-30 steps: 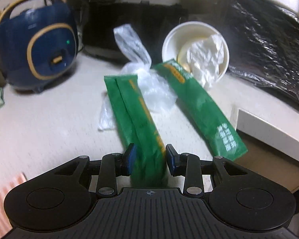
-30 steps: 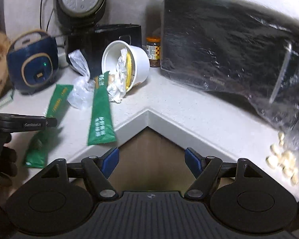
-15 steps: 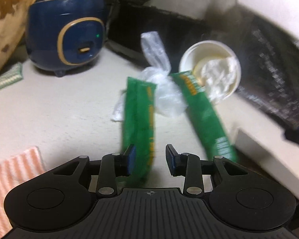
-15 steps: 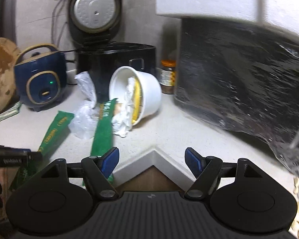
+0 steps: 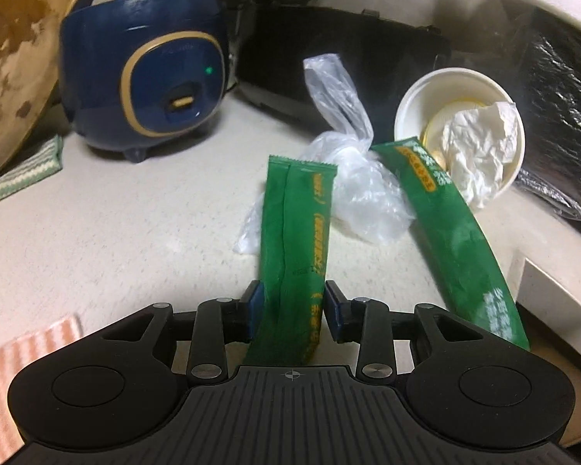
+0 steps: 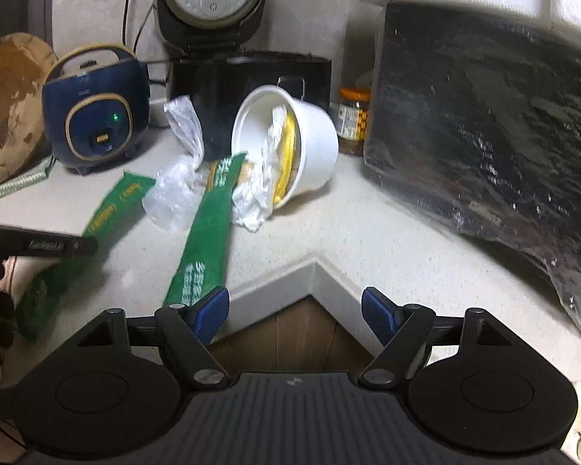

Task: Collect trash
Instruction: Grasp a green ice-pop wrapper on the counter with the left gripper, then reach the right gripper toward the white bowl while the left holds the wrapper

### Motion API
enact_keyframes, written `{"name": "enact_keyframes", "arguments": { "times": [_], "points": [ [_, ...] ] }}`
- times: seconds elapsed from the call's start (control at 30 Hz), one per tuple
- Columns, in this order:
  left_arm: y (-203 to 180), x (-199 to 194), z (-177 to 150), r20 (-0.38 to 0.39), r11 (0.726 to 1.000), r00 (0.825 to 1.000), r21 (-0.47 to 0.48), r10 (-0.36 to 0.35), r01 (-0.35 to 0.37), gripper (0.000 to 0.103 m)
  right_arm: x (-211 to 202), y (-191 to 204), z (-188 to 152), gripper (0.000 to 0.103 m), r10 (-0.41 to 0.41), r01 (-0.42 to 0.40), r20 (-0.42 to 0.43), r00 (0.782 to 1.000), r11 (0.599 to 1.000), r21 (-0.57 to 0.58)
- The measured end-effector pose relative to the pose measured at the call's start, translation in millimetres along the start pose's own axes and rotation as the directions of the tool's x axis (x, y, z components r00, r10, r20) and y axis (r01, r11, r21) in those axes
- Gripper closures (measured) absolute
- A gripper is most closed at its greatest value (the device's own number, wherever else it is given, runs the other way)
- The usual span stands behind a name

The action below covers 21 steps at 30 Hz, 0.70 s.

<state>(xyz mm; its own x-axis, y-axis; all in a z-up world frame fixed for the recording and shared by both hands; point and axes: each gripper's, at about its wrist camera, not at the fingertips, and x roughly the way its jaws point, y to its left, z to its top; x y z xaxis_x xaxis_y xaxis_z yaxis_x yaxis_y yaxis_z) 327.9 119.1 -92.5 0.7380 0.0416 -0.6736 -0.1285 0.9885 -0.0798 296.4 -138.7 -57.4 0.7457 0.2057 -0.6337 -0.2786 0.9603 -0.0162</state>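
Trash litters a speckled white bench (image 5: 135, 224) in the left wrist view. The left gripper (image 5: 292, 310) has its blue pads against both sides of a long green wrapper (image 5: 294, 240), which runs forward from between the fingers. A crumpled clear plastic bag (image 5: 352, 178) lies just beyond, touching that wrapper and a second green wrapper (image 5: 457, 240) that slants toward the bench edge at right. A white paper bowl (image 5: 418, 104), tipped on its side, shows a wad of tissue (image 5: 480, 147) spilling from its mouth. A navy rice cooker (image 5: 147, 73) stands at back left.

From the right wrist view, the right gripper (image 6: 295, 308) hangs wide apart and empty over the bench's inner corner (image 6: 313, 267), just short of the edge. The second green wrapper (image 6: 205, 244) points at its left finger, its near end at the bench edge. The tipped bowl (image 6: 313, 143) and plastic bag (image 6: 174, 190) lie behind. At far left the other gripper (image 6: 46, 247) crosses the first wrapper (image 6: 104, 213). A plastic-covered black appliance (image 6: 484, 124) fills the right side.
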Motion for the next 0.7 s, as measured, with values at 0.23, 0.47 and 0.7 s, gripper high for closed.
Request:
{"name": "enact_keyframes", "arguments": {
  "times": [0.23, 0.47, 0.7],
  "points": [
    [5.4, -3.5, -6.6, -0.013, 0.995, 0.995, -0.029, -0.099, 0.099, 0.082, -1.1, -0.9, 3.0, 0.027, 0.007, -0.008, 0.009, 1.0, 0.999, 0.035],
    [48.1, -32.1, -20.1, 0.001, 0.959, 0.99, -0.248, -0.14, 0.136, 0.086, 11.3, 24.1, 8.6, 0.027, 0.066, -0.066, -0.007, 0.998, 0.998, -0.006],
    [64.7, -52.1, -25.9, -0.007, 0.963, 0.993, -0.246, -0.116, 0.11, 0.086, 44.7, 50.7, 29.2, 0.027, 0.13, -0.131, -0.018, 0.991, 0.989, -0.072]
  ]
}}
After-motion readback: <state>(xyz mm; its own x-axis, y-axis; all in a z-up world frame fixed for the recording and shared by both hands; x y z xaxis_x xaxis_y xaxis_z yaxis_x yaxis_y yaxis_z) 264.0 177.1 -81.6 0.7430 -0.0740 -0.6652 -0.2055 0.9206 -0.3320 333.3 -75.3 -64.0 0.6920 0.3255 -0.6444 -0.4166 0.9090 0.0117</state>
